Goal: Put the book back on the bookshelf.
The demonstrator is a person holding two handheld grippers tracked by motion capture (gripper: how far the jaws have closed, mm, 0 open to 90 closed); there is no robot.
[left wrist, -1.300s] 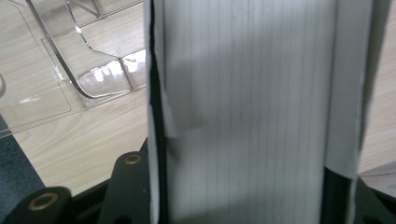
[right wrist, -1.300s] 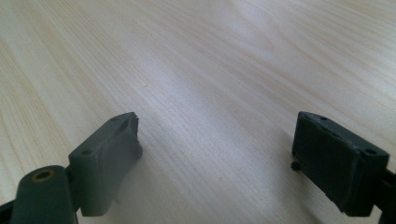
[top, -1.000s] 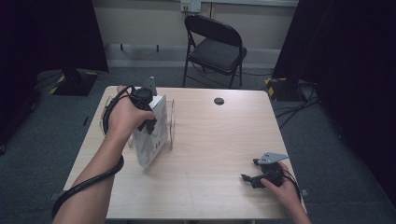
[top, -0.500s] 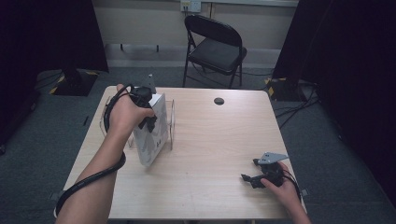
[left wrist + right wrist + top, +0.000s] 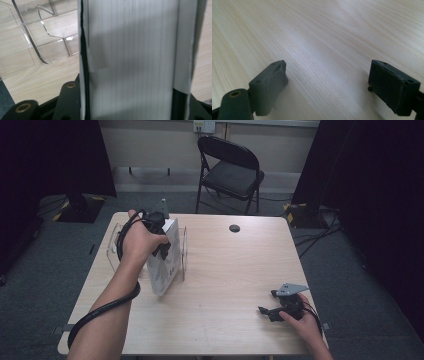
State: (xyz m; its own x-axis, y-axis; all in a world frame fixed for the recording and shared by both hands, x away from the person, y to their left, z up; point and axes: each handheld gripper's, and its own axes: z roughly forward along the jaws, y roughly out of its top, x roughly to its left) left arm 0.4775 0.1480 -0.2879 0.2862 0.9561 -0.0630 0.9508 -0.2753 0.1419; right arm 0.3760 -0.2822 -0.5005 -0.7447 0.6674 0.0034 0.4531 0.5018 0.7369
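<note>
The white book (image 5: pixel 165 260) is clamped upright in the left claw (image 5: pixel 159 236), just beside the clear stand (image 5: pixel 183 251). The right claw (image 5: pixel 272 312) is rested on the worktop (image 5: pixel 235 280), well apart, jaws spread and empty.

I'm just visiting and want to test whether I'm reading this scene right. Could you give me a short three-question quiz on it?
1. True or false: the left gripper is shut on the white book.
2. What clear thing stands beside the book on the table? A) a glass bowl B) a plastic rack C) a bottle
3. How do the jaws of the right gripper stand, and what is between them?

Key
1. True: the book fills the gap between its jaws.
2. B
3. Apart, with nothing between them but bare tabletop.
</note>
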